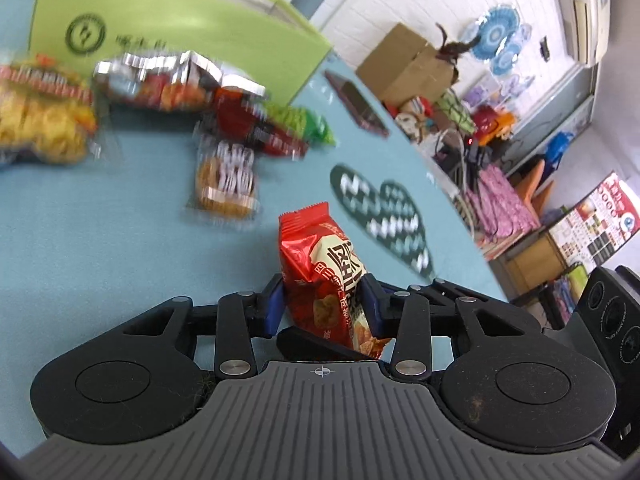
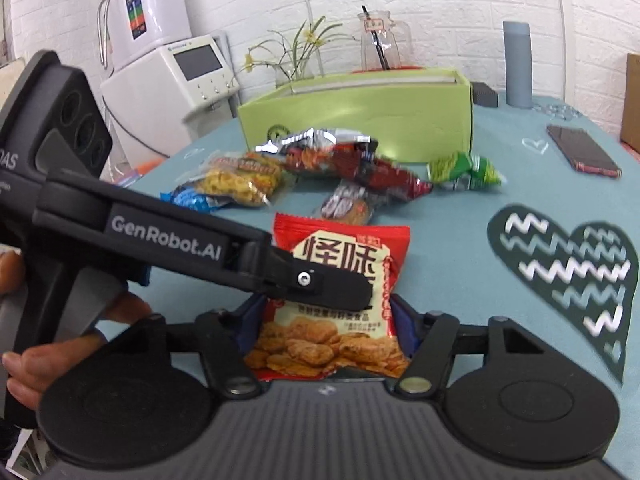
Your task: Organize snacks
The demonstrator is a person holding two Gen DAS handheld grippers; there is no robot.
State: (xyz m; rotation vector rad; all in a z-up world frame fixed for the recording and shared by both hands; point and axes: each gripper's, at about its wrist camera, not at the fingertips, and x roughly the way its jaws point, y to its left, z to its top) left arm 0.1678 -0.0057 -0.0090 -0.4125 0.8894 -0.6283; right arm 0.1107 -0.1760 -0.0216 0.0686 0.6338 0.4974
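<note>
Both grippers on one red foil snack packet above a teal tablecloth

The left gripper point(image 1: 323, 306) pinches the red foil snack packet point(image 1: 325, 276) edge-on between its blue pads; the right gripper point(image 2: 326, 326) clamps the same packet's lower end. Behind it on the teal cloth-covered table point(image 2: 448, 248) lies a loose heap of snack bags point(image 2: 320, 168) before a lime-green cardboard box point(image 2: 360, 116), a dark heart patch point(image 2: 568, 276) to the right, a white brick wall point(image 2: 440, 0) beyond

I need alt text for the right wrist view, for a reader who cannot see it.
Both grippers hold one red snack packet above a blue table: right gripper from below, left gripper from the left. Behind lie more snack packets and a green box.
</note>
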